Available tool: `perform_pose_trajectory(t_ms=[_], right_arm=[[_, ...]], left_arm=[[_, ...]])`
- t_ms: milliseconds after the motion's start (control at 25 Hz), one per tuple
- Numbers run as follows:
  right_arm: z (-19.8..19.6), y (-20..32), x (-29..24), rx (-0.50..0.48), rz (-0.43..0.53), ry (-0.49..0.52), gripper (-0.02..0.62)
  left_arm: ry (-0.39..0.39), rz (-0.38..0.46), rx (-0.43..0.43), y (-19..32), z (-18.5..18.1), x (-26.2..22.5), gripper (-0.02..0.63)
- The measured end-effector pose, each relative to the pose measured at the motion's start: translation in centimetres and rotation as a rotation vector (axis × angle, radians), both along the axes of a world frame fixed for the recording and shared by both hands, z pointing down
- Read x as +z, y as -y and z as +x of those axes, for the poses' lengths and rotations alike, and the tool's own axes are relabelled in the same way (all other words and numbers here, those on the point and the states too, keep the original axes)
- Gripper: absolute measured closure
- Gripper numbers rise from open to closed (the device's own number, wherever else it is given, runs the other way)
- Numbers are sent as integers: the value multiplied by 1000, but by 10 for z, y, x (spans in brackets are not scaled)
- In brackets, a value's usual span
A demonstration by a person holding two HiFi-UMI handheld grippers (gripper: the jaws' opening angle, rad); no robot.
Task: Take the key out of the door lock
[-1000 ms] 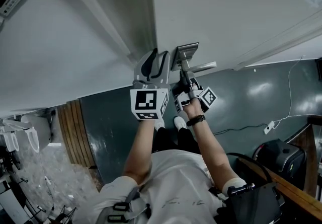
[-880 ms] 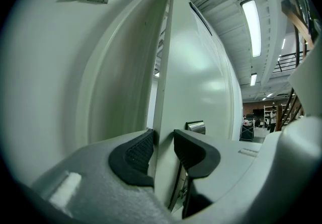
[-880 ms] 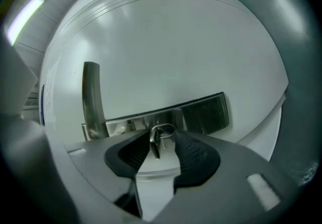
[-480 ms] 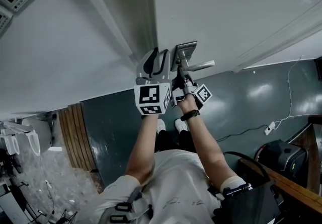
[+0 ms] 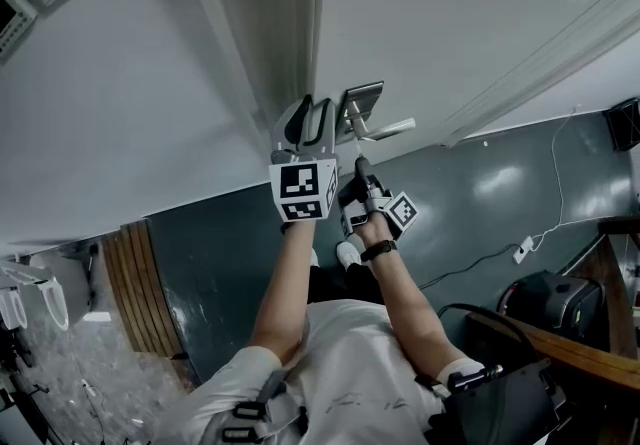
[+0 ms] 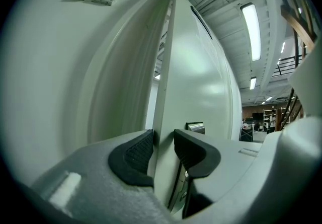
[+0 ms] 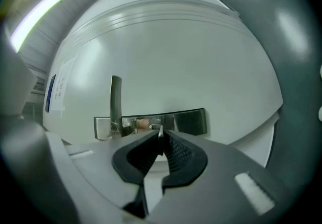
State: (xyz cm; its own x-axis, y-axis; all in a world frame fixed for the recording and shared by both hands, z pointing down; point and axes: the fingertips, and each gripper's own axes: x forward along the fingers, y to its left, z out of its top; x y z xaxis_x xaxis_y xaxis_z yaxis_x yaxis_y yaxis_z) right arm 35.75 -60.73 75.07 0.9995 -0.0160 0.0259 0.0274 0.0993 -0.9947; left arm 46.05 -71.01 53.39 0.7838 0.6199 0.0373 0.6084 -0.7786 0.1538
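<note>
The right gripper (image 7: 161, 150) has just been closing, and its pads now stand almost together, pinching the thin metal key (image 7: 160, 135), which shows edge-on just near of the steel lock plate (image 7: 186, 121), to the right of the door handle (image 7: 116, 99). In the head view this claw stands a little off the plate. To its left, the left gripper (image 6: 163, 143) has just been opening a little and stands wide, straddling the door (image 6: 196, 82) at its edge with a pad against each face.
</note>
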Motion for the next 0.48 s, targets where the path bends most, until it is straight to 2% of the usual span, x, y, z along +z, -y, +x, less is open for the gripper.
perform_pose_trajectory(t_ms=[120,200,360,480], right_arm=[[-47,-14,14,44,-4,8,571],[-64,-28,3,48,-69,-25,571],[-62,-42,-50,-78,-395,-117,571],[-57,-36,-105,-172,-599,-214,571]], left_arm=[[-20,-19,0,-1,3,0,472],[-36,-14,5,0,4,3,480],[-14,23,-7,4,-4,13,543],[-7,38,-16,1,-32,16,545]])
